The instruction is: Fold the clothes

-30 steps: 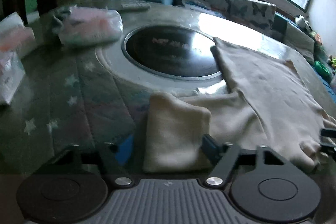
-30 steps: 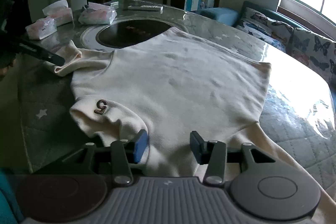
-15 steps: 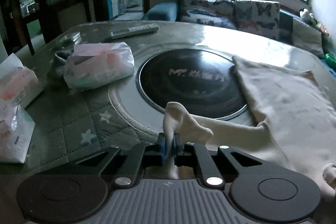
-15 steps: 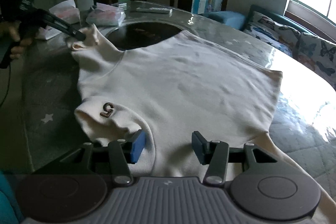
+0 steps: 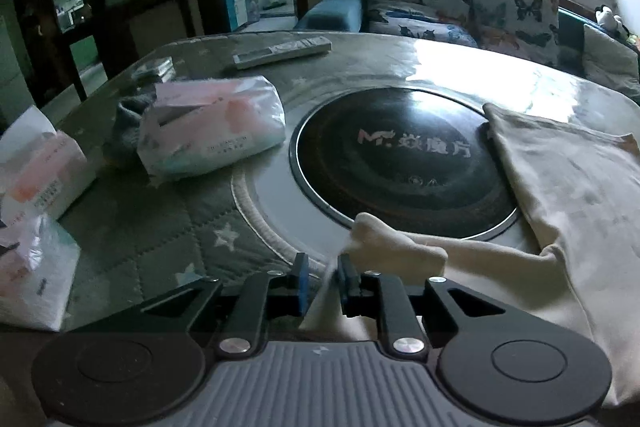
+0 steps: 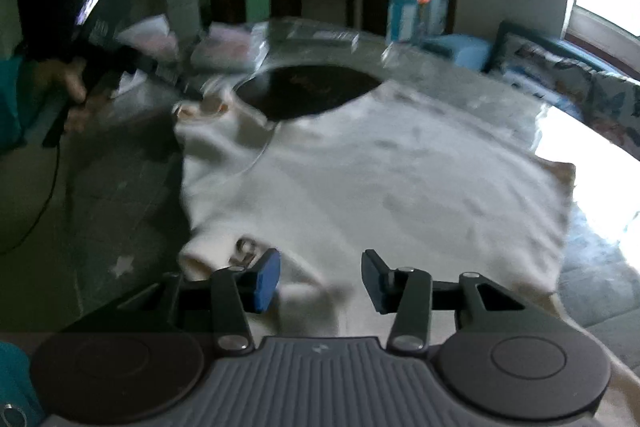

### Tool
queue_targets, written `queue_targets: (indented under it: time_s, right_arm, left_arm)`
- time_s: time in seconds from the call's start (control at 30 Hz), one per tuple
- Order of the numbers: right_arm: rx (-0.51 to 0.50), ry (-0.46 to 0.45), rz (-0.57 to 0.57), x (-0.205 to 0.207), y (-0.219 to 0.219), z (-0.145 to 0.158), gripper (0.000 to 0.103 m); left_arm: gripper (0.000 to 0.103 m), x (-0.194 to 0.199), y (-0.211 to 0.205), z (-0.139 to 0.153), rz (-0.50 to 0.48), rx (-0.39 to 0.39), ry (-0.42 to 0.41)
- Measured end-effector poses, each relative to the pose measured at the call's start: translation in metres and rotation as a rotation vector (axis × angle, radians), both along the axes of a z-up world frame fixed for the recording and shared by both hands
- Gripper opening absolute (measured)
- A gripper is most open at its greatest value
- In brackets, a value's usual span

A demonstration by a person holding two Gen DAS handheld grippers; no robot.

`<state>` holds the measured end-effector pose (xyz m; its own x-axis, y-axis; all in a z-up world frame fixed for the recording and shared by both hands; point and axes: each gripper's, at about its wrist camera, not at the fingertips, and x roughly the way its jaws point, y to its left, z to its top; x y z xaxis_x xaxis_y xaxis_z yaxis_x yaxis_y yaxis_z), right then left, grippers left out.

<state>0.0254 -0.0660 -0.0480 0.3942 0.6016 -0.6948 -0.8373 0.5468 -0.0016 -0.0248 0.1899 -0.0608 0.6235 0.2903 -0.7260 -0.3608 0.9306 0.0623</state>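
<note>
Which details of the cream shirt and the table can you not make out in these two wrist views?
- Shirt, right wrist view: its near hem is hidden behind the right gripper; the badge is blurred.
- Left sleeve, left wrist view: its cuff is smeared by motion at the opening left gripper.
- Remote: its buttons are too small.

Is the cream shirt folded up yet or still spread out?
Spread out: the cream shirt lies mostly flat across the grey quilted table, only its sleeves bunched.
</note>
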Motion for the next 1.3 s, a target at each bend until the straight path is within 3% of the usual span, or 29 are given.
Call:
queue_targets:
  time_s: [0.07,0.23,0.43,0.63,0.8,1.0,1.2,1.3]
  right_arm:
    - [0.007,-0.003,0.005,-0.005,-0.002,0.0,0.041]
    - [0.038,0.01,-0.02,-0.013,-0.021,0.011,0.041]
    - [0.035,0.007,-0.11,-0.015,-0.058,0.02,0.041]
    - [0.045,0.035,-0.262,-0.01,-0.108,0.024,0.041]
    - [0.086,0.05,-0.41,-0.002,-0.152,0.028,0.041]
    - [0.139,0.067,-0.554,0.025,-0.188,0.026,0.04]
    - [0.081,0.095,-0.673,0.066,-0.2,0.003,0.038]
    - [0.023,0.034,-0.67,0.075,-0.193,-0.004,0.038]
  left_arm:
    - [0.031,-0.003,-0.011,0.01,-0.029,-0.009,-0.022]
    - [0.04,-0.003,-0.064,0.029,-0.198,-0.055,-0.057]
    - [0.042,0.013,-0.137,0.028,-0.426,-0.169,-0.036]
    - [0.042,0.027,-0.192,0.008,-0.553,-0.211,0.017]
    - [0.042,0.024,-0.22,-0.001,-0.627,-0.196,0.064]
    - [0.042,0.032,-0.258,0.007,-0.722,-0.175,0.054]
    - [0.042,0.037,-0.304,0.003,-0.85,-0.161,0.066]
    - [0.04,0.036,-0.321,-0.006,-0.909,-0.129,0.092]
